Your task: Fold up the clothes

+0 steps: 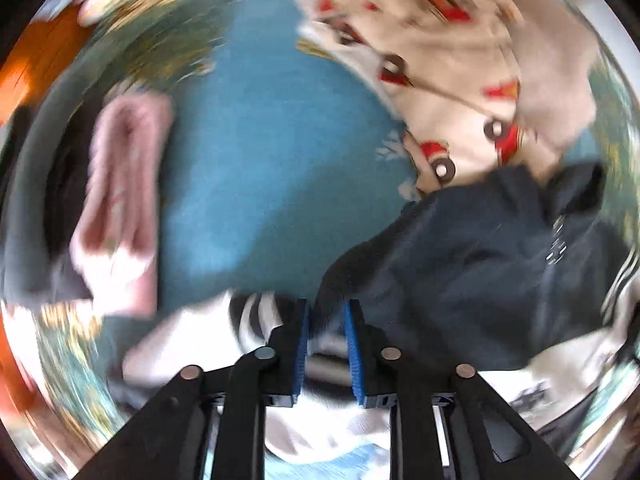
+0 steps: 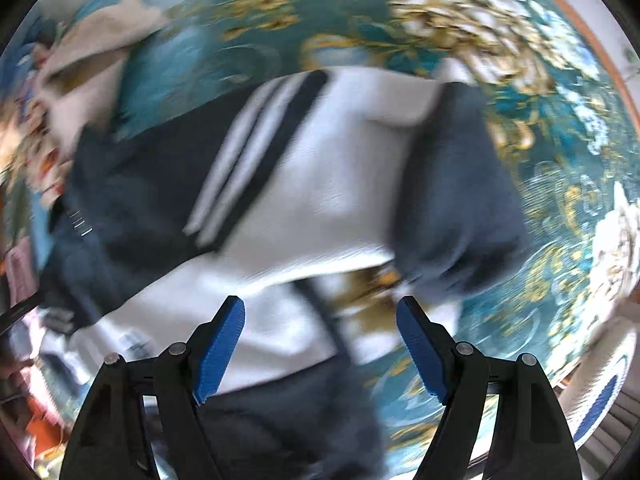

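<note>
A navy and white jacket with white stripes point(image 2: 304, 184) lies crumpled on a teal floral bedspread point(image 2: 540, 208). In the left wrist view the same jacket point(image 1: 460, 264) fills the lower right. My left gripper point(image 1: 326, 312) is shut on a fold of the jacket, cloth pinched between its blue pads. My right gripper point(image 2: 320, 312) is open and empty, its fingers spread just above the jacket's white part. Both views are motion-blurred.
A cream garment with red car prints point(image 1: 432, 80) lies beyond the jacket. A pink folded garment point(image 1: 120, 200) on dark grey cloth point(image 1: 28, 208) lies at the left. A beige garment point(image 2: 92, 52) shows at the right view's upper left. Plain teal bedspread point(image 1: 272, 160) lies between.
</note>
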The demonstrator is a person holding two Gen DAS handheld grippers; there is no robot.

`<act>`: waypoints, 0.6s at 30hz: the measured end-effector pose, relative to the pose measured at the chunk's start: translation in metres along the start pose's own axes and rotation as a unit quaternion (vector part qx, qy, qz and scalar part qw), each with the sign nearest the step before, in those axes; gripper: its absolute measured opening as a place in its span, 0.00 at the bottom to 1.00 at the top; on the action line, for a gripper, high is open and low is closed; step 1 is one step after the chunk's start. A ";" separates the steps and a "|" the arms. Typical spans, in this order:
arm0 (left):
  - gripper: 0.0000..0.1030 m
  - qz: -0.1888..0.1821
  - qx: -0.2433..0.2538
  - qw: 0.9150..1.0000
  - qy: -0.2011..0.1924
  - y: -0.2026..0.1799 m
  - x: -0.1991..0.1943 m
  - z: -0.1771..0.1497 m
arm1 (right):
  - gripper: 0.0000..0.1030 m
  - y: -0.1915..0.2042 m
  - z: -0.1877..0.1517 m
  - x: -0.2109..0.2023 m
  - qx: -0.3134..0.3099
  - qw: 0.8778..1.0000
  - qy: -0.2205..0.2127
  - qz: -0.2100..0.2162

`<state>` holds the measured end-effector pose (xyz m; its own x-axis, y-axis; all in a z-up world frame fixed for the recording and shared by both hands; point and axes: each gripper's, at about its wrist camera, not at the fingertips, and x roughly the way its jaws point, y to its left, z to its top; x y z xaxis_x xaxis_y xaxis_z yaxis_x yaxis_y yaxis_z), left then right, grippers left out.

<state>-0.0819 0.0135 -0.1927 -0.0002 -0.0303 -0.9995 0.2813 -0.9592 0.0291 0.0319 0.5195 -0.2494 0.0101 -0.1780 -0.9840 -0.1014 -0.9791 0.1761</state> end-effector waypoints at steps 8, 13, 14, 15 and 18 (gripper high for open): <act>0.27 -0.012 -0.069 0.997 0.031 -0.002 -0.041 -0.060 | 0.72 -0.029 0.031 0.048 0.047 0.998 0.039 -0.020; 0.27 -0.022 -0.082 0.995 0.045 -0.028 -0.067 -0.084 | 0.36 -0.049 0.041 0.042 0.052 0.997 0.055 -0.010; 0.27 -0.024 -0.085 0.995 0.048 -0.033 -0.072 -0.089 | 0.34 -0.054 0.042 0.037 0.048 0.997 0.057 -0.009; 0.27 -0.028 -0.085 0.995 0.044 -0.040 -0.078 -0.090 | 0.33 -0.060 0.043 0.032 0.045 0.997 0.059 -0.007; 0.27 -0.038 -0.084 0.995 0.027 -0.058 -0.087 -0.085 | 0.32 -0.080 0.044 0.008 0.052 0.997 0.052 0.039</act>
<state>-0.0167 0.0955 -0.1083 0.0221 0.0603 -0.9979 0.4389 -0.8974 -0.0445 -0.0034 0.6004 -0.2723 0.0998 -0.2675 -0.9584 -0.2089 -0.9473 0.2427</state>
